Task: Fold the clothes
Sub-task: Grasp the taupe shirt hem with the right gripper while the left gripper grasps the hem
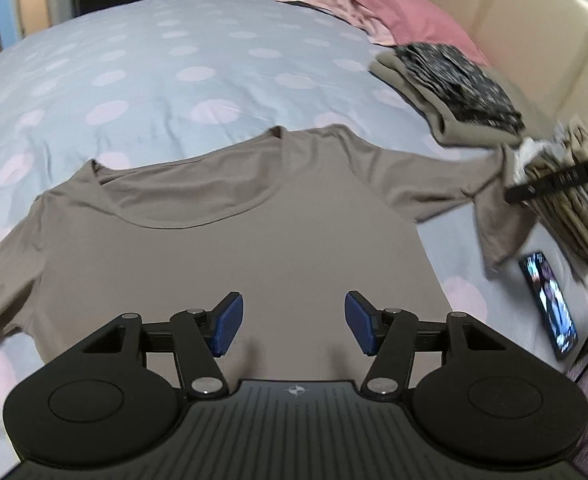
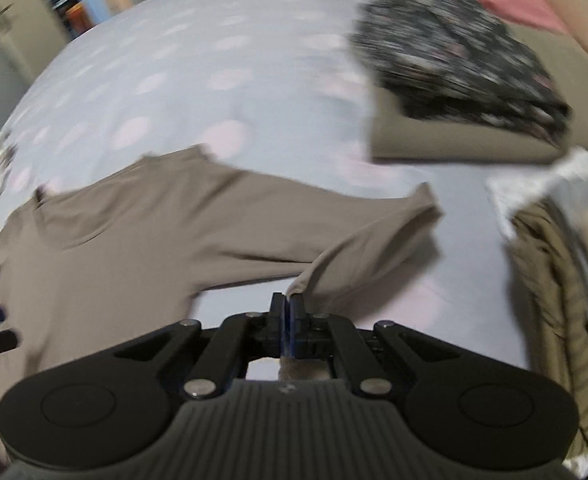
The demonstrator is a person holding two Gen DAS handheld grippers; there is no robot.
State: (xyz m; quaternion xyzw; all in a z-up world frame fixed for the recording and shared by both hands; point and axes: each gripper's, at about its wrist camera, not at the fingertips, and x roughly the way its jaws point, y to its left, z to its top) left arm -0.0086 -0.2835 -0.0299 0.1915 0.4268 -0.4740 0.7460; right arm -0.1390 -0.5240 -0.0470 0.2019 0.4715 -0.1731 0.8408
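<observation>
So the left tongs [image 1: 294,326] are hung out over the lower body of the taupe long-sleeve top [image 1: 230,232], tilted steeply down at it, with the two blue ribbed pads [image 1: 226,326] spread wide apart and nothing caught between them. The right tongs [image 2: 287,312] are also angled steeply down, and they're clamped tight on the cuff end of the top's sleeve [image 2: 354,248], which is pulled up off the bed and folded back toward the chest; in the left wrist view that same sleeve is seen stretched out to the side with its end bunched and drooping at the black finger. The top itself is laid flat on the bed [image 1: 166,72], neckline facing away, made of a thin, smooth, slightly stretchy-looking knit with soft wrinkles around the wide scoop collar. The bed cover is pale blue with big faded pink dots and a few shallow creases. Off to the right a folded stack [image 1: 454,88] is parked: a beige piece underneath and a dark speckled print on top, squared off pretty neatly. A striped olive garment [image 1: 570,216] is piled nearer the edge, and a phone [image 1: 550,304] with a lit screen is lying flat beside it. A pink pillow [image 1: 394,8] is propped at the padded cream headboard [image 1: 514,12].
</observation>
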